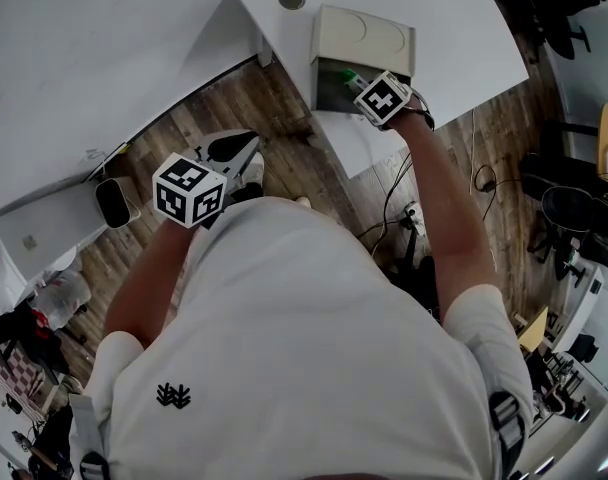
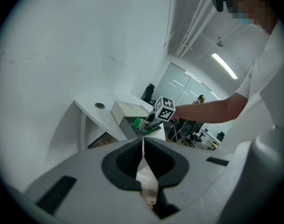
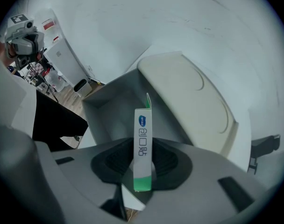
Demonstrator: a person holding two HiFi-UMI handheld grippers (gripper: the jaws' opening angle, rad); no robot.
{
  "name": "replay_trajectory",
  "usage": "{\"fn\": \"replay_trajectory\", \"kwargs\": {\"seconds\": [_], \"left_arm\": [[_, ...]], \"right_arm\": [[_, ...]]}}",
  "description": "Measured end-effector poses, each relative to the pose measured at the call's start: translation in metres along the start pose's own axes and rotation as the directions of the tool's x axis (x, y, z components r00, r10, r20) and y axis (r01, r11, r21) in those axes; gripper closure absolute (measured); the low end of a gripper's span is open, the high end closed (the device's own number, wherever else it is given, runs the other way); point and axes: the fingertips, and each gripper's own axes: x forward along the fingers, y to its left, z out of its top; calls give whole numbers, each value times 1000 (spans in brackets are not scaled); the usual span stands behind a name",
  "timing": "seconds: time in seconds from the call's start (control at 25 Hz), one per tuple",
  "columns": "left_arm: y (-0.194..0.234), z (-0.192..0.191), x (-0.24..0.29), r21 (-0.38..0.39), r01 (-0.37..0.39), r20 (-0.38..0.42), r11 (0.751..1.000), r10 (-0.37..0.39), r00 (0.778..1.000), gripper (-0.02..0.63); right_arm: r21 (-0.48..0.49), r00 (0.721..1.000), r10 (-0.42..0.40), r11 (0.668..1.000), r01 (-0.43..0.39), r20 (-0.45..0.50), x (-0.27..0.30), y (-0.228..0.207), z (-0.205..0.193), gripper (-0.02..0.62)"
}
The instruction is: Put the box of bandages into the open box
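My right hand-held gripper, jaws opening, has the slim white box of bandages between them: green end, blue oval logo, unreadable black lettering.

Smooth printed cardboard on the box of bandages, faintly glossy, white with a green end. Hard cream plastic for the open box — matt on the lid, duller grey inside. Smooth white tabletop on the table, only a faint sheen. Brown wood-grain planks across the floor, streaky and satin. Matt pale-grey plastic on the left gripper, with dark, finely ribbed, rubbery-looking pads. Soft white cloth on the shirt — matt, lightly creased.
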Motion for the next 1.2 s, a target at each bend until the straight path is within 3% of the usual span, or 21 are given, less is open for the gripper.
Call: {"fn": "replay_trajectory", "kwargs": {"seconds": [0.16,0.28,0.76,0.96,1.2], "left_arm": [[1,-4,1,1,8,-5,1000,-8,1000,588],[-1,-4,2,6,14,-8,1000,-14,1000,588],[-34,-3,17,52,57,-23,997,-56,998,588],[-48,-8,23,70,69,-26,995,-67,997,588],[-70,-16,33,86,80,-29,993,-78,997,588]], "right_arm": [[1,996,-92,996,92,-16,-2,-19,-7,457],[40,995,-98,994,98,-1,-8,-21,-11,430],[105,980,-146,986,133,134,-60,-18,-19,430],[139,969,-159,981,133,190,-79,-5,-29,444],[200,945,-184,971,131,272,-105,17,-49,506]]}}
